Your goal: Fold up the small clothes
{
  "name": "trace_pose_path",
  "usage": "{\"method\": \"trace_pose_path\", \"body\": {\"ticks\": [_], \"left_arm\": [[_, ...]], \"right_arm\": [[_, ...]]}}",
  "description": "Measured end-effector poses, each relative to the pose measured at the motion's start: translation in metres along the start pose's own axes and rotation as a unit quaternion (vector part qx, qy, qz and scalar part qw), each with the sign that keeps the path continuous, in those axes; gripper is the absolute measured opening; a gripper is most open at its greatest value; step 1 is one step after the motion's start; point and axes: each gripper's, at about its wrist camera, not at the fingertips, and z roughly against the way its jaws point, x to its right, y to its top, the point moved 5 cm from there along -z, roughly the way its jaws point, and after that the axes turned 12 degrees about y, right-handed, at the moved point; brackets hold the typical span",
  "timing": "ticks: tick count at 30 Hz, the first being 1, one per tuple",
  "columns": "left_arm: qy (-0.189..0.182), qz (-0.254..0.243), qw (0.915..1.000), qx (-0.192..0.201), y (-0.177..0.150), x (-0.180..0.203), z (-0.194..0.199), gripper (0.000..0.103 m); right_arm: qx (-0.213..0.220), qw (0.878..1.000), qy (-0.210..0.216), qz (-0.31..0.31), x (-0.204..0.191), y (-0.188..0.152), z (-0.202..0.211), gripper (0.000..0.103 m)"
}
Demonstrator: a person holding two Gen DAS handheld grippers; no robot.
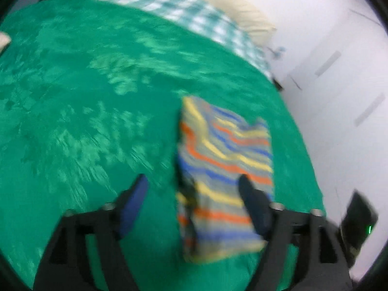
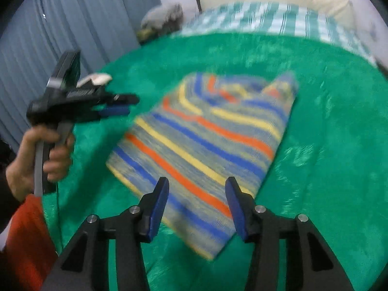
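We see the right tool (image 2: 196, 186) spread wide and holding nothing, above the near edge of the striped garment (image 2: 206, 143). The left tool (image 1: 194, 181) is also wide and hangs over its left edge. The garment lies folded on the green bedspread (image 2: 327, 121), pillows (image 2: 266, 17) beyond.

The striped knit garment (image 2: 203, 143) is looking like soft, matt wool-like cloth. The green blanket (image 2: 327, 121) under it is showing a plush, fuzzy pile that is catching light in patches. The right gripper (image 2: 196, 206) is showing matt black plastic arms, small shiny metal bolt heads (image 2: 260, 209) and blue, rubbery-looking pads (image 2: 158, 206). The checked sheet (image 2: 266, 19) is appearing as thin woven cloth.
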Motion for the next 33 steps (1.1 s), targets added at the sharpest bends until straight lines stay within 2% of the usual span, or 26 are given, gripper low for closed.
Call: {"method": "trace_pose_path", "body": {"ticks": [2,3,4,5,7,8,9,10,11,12,13,17,20,25,33], "left_arm": [[0.021,-0.035,0.9990,-0.018,-0.021,0.009,-0.007,0.082],[0.049,-0.047,0.9970,-0.036,-0.031,0.009,-0.020,0.079],[0.089,-0.050,0.9924,-0.069,-0.044,0.000,-0.036,0.067],[0.104,-0.046,0.9895,-0.090,-0.053,-0.008,-0.043,0.063],[0.105,-0.032,0.9914,-0.072,-0.059,-0.012,-0.024,0.067],[0.110,-0.031,0.9917,-0.060,-0.062,-0.011,-0.007,0.077],[0.111,-0.036,0.9924,-0.039,-0.067,-0.008,0.015,0.082],[0.108,-0.042,0.9930,-0.022,-0.069,-0.003,0.028,0.090],[0.104,-0.050,0.9933,-0.007,-0.077,0.001,0.043,0.095],[0.102,-0.063,0.9927,0.005,-0.086,0.007,0.057,0.096],[0.105,-0.073,0.9917,0.008,-0.093,0.010,0.064,0.096],[0.131,-0.111,0.9851,0.012,-0.132,0.022,0.079,0.096],[0.135,-0.106,0.9851,0.002,-0.149,0.025,0.082,0.096],[0.133,-0.086,0.9874,0.003,-0.166,0.032,0.090,0.096],[0.145,-0.114,0.9828,0.009,-0.180,0.050,0.091,0.096]], "right_arm": [[-0.004,1.000,0.007,-0.008,-0.006,-0.012,0.000,0.049],[-0.017,1.000,0.010,-0.023,-0.005,-0.022,-0.009,0.049],[-0.049,0.998,0.007,-0.048,0.003,-0.039,-0.024,0.049],[-0.078,0.995,0.000,-0.069,0.010,-0.052,-0.036,0.049],[-0.059,0.996,-0.023,-0.071,0.008,-0.055,-0.026,0.048],[-0.058,0.995,-0.035,-0.074,0.003,-0.053,-0.018,0.049],[-0.049,0.994,-0.056,-0.077,-0.006,-0.050,-0.002,0.050],[-0.041,0.994,-0.073,-0.075,-0.013,-0.049,0.008,0.059],[-0.036,0.992,-0.094,-0.070,-0.020,-0.049,0.017,0.076],[-0.029,0.989,-0.133,-0.058,-0.032,-0.050,0.032,0.083],[-0.023,0.987,-0.153,-0.051,-0.038,-0.053,0.040,0.088],[-0.027,0.978,-0.204,-0.046,-0.060,-0.070,0.062,0.088],[-0.028,0.972,-0.229,-0.052,-0.070,-0.083,0.076,0.088],[-0.021,0.963,-0.263,-0.047,-0.086,-0.096,0.091,0.088],[-0.023,0.956,-0.288,-0.050,-0.090,-0.114,0.105,0.089]]}}
